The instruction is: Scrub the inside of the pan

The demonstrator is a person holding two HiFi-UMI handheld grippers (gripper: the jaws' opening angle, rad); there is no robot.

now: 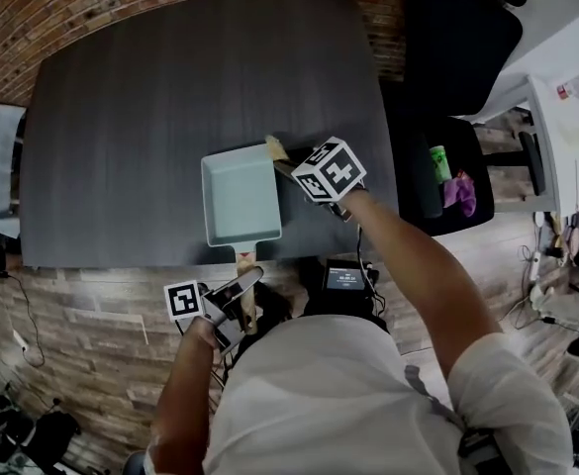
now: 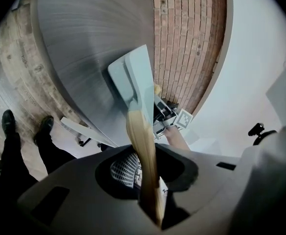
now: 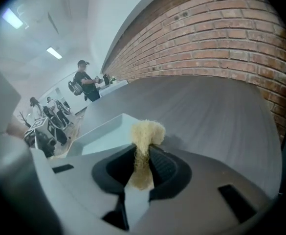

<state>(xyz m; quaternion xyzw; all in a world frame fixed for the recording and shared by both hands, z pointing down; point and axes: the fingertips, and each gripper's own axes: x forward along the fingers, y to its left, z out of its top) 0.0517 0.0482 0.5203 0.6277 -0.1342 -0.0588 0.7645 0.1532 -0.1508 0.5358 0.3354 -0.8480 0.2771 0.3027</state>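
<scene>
A pale blue rectangular pan [image 1: 240,201] sits near the front edge of the dark grey table [image 1: 150,117]. Its wooden handle [image 1: 246,265] juts over that edge toward me. My left gripper [image 1: 244,283] is shut on the handle [image 2: 143,146], and the pan [image 2: 135,77] appears tilted on its side in the left gripper view. My right gripper [image 1: 284,166] hovers at the pan's far right corner, shut on a tan scrub sponge [image 1: 276,149]. In the right gripper view the sponge [image 3: 146,133] sticks out between the jaws, just above and beside the pan's rim [image 3: 108,133].
A black chair [image 1: 457,38] stands right of the table, with a green bottle [image 1: 439,161] and a purple cloth [image 1: 459,194] on a dark seat beside it. A white desk [image 1: 566,137] is further right. A brick wall [image 3: 221,38] runs behind the table.
</scene>
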